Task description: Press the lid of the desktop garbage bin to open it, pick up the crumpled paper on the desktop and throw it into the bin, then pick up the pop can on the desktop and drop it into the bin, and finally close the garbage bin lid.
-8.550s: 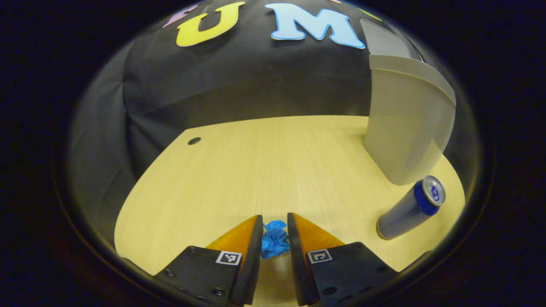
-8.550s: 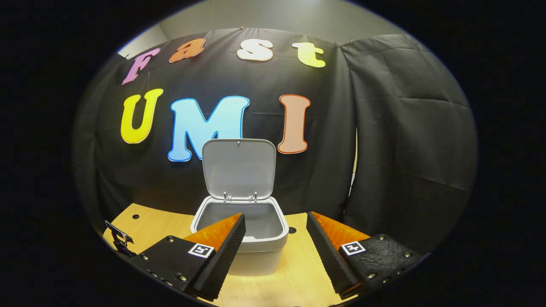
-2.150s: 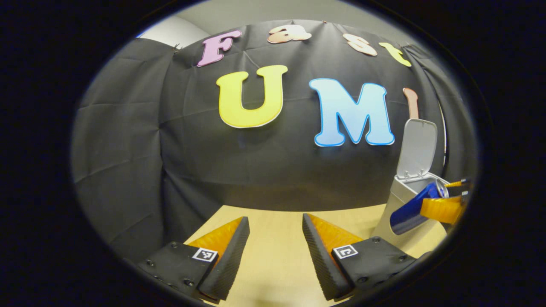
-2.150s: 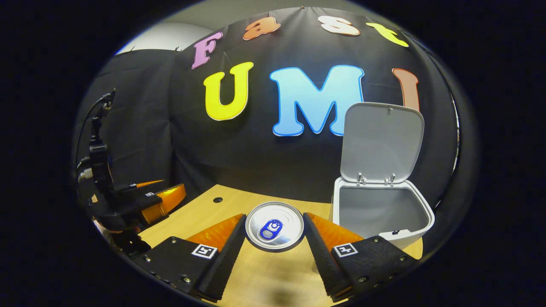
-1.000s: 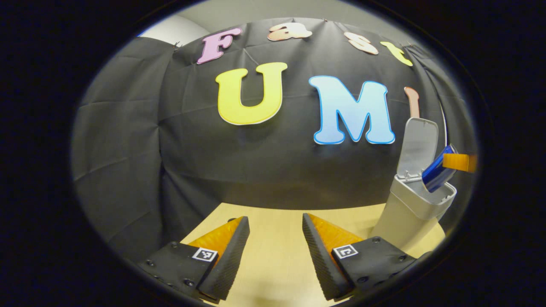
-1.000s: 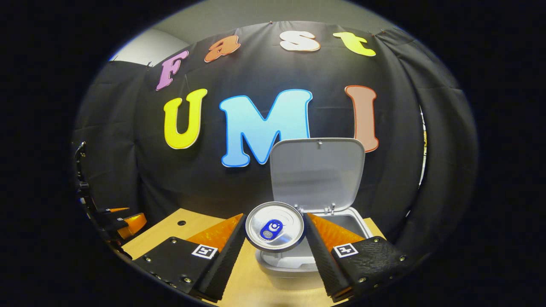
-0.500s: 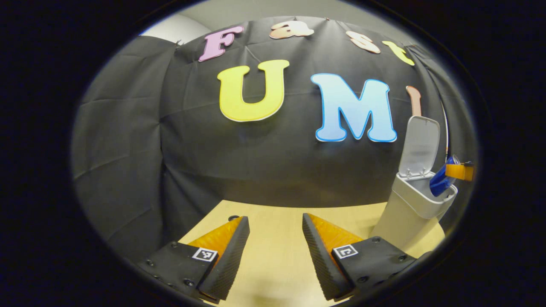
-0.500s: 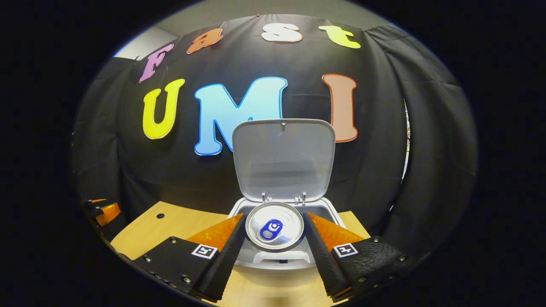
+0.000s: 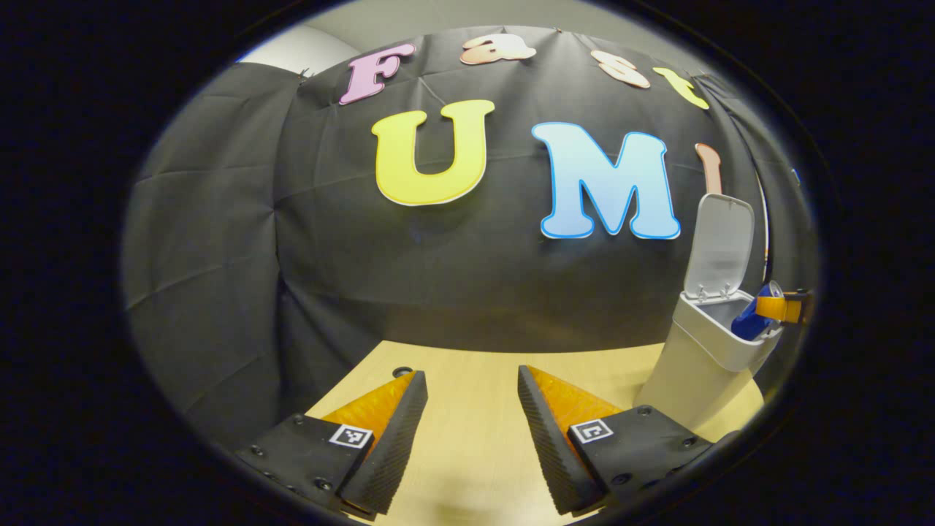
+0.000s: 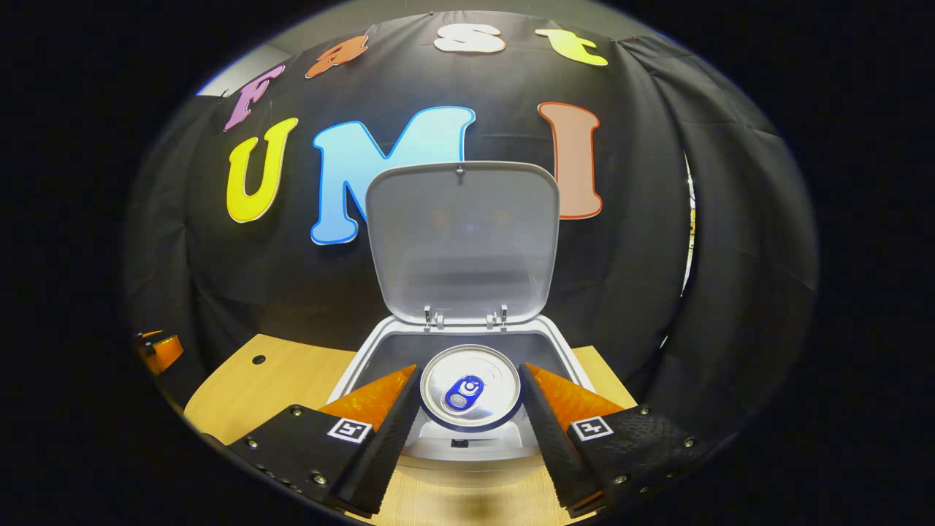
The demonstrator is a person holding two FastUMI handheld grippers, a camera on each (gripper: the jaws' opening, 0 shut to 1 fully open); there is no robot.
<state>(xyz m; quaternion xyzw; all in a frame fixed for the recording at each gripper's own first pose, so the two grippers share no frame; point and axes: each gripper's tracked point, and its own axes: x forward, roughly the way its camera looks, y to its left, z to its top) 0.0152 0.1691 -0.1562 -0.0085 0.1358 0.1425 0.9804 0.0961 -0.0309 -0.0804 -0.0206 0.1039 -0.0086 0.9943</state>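
In the right gripper view my right gripper (image 10: 470,409) is shut on the pop can (image 10: 470,387), whose silver top with a blue tab faces the camera. The can hangs over the open mouth of the grey garbage bin (image 10: 358,365), whose lid (image 10: 462,241) stands upright behind it. In the left gripper view the bin (image 9: 701,365) stands at the far right with its lid (image 9: 722,245) up, and the blue can (image 9: 752,318) tilts into its mouth, held by the right gripper (image 9: 781,308). My left gripper (image 9: 467,431) hangs open over the wooden table (image 9: 475,453), holding nothing. The crumpled paper is hidden.
The light wooden table (image 10: 285,380) has a small round hole (image 10: 258,359) left of the bin and another hole (image 9: 400,372) near my left gripper's fingers. The left gripper (image 10: 157,349) shows at the far left edge of the right gripper view. Black cloth walls close off the back.
My right gripper has carried the can forward and lower, from in front of the bin to over its open mouth. The left gripper has stayed open and nearly still.
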